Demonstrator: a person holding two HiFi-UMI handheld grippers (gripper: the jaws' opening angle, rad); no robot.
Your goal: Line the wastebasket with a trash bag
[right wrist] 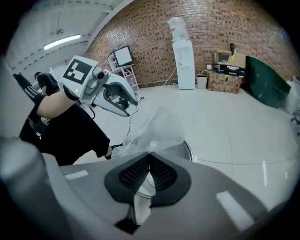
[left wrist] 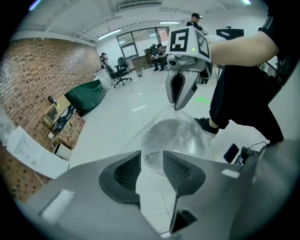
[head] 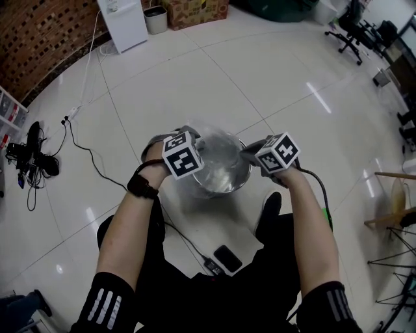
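A round metal wastebasket (head: 225,187) stands on the white tiled floor in front of the person's feet. A clear trash bag (head: 218,146) is bunched over its mouth. My left gripper (left wrist: 152,157) is at the basket's left rim. Its jaws stand apart, with the bag's film (left wrist: 187,136) just beyond the tips and nothing pressed between the pads. My right gripper (right wrist: 149,154) is at the right rim, pads together on an edge of the bag (right wrist: 157,129), which rises crumpled from the tips. The basket's rim (right wrist: 190,150) shows behind it.
A black phone (head: 227,258) and a cable (head: 84,153) lie on the floor near the person's legs; a shoe (head: 268,211) is beside the basket. A water dispenser (head: 123,23), a small bin (head: 156,19) and a cardboard box (head: 195,10) stand by the brick wall.
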